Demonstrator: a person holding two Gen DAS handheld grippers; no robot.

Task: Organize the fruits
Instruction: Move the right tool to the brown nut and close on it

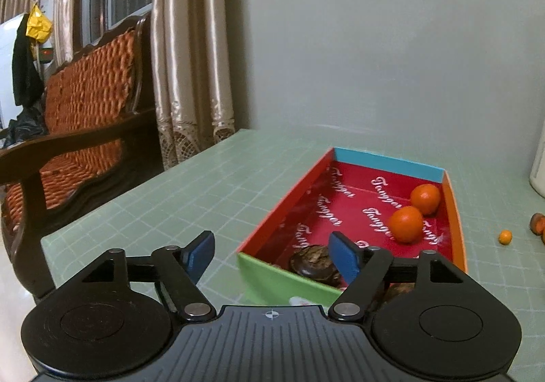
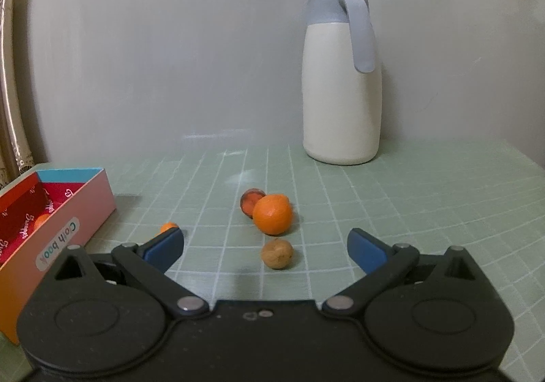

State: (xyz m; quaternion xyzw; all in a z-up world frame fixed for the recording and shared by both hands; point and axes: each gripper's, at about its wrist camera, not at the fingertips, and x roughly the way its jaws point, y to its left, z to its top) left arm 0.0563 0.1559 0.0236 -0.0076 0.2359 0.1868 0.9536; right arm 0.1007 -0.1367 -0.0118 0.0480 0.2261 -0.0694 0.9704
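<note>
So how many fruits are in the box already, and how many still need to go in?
Done: two oranges and a brown fruit lie in the box.
In hand: nothing. The left gripper is open over the box's near corner; the right gripper is open and empty.
Left: an orange, a reddish fruit, a walnut-like one and a tiny orange on the table.

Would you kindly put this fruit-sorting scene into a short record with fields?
surface: green gridded mat
container: colourful open box, red inside
in box: two oranges and a dark brown fruit at the near end
loose on mat: large orange, reddish-brown fruit touching it from behind, walnut-like piece, tiny orange
other: white jug with grey lid, upright by the wall
left gripper: jaws open, empty
right gripper: jaws open, empty, walnut-like piece just ahead
</note>
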